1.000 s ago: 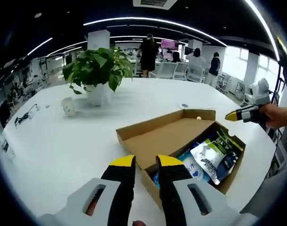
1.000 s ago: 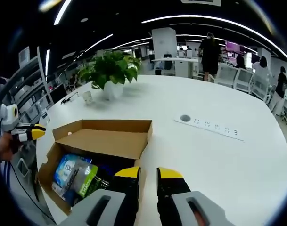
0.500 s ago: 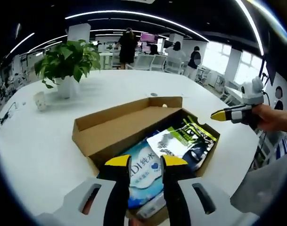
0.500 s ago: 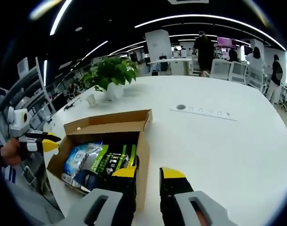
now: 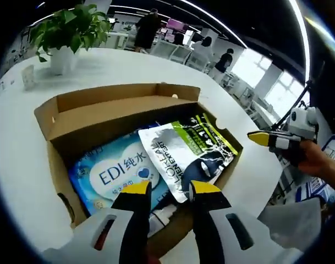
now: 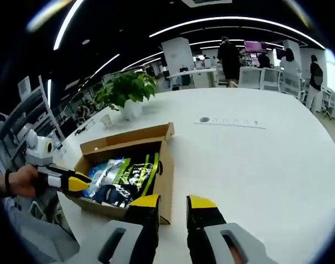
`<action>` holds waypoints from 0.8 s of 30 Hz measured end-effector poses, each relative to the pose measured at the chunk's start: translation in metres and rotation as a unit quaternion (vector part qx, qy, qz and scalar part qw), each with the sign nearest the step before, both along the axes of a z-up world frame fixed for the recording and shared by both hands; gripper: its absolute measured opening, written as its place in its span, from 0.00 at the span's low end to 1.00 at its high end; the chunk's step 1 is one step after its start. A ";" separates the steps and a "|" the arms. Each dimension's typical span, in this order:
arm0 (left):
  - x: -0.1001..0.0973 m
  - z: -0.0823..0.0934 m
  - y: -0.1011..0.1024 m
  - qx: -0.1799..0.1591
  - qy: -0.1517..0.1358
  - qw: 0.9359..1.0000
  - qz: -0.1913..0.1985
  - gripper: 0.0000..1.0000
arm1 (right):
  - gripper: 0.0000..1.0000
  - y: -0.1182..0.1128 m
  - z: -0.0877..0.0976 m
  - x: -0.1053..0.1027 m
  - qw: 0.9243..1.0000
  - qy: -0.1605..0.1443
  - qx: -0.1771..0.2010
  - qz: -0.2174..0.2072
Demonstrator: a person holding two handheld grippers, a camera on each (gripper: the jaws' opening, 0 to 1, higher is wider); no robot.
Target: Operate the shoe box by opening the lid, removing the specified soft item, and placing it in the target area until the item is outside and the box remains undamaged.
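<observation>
Right now the shoe box (image 5: pixel 109 110) sits open on the white table (image 5: pixel 101 63), its lid folded back on the far side in the left gripper view. Inside lie two soft packs: a blue pack (image 5: pixel 115 173) printed "EDI" with Chinese characters and a heart, and, overlapping its edge, a white, green and black pouch (image 5: pixel 184 154) whose lettering reads sideways and is too distorted to make out with certainty. The left gripper (image 5: pixel 166 190) hangs just above the near wall of the box, its yellow-tipped jaws a narrow gap apart and holding nothing; the blue pack lies directly beyond the tips, the pouch just to their right. The right gripper (image 5: pixel 263 138) comes in from the right of that view, held in a hand (image 5: pixel 316 162) past the box's far corner.

In the right gripper view the box (image 6: pixel 126 176) lies left of and beyond the right gripper (image 6: pixel 174 202), whose jaws likewise stand slightly apart with nothing between them, above bare table beside the box's near corner. A potted plant (image 6: pixel 127 93) stands further off
</observation>
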State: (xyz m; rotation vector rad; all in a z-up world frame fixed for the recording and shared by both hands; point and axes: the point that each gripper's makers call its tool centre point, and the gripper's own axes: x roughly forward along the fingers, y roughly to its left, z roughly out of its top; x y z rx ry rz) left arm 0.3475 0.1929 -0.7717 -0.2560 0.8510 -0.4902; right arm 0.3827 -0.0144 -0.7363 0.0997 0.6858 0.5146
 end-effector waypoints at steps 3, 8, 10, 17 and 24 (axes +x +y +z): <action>-0.001 -0.005 -0.002 -0.006 0.013 1.000 0.001 0.26 | 0.15 0.000 -0.003 -0.001 1.000 0.003 0.001 0.001; -0.004 -0.007 -0.009 -0.031 0.025 0.999 0.005 0.26 | 0.15 0.000 -0.005 -0.006 1.000 0.003 0.002 0.003; -0.004 -0.008 -0.010 -0.031 0.028 0.999 0.003 0.26 | 0.14 0.003 -0.004 -0.009 1.000 0.002 0.003 0.004; -0.006 -0.007 -0.019 -0.050 0.034 0.998 -0.015 0.12 | 0.14 0.011 -0.006 -0.009 1.000 0.003 0.003 0.017; -0.007 -0.007 -0.014 -0.051 0.037 0.998 -0.014 0.01 | 0.14 0.029 -0.001 -0.005 0.999 0.001 0.005 0.037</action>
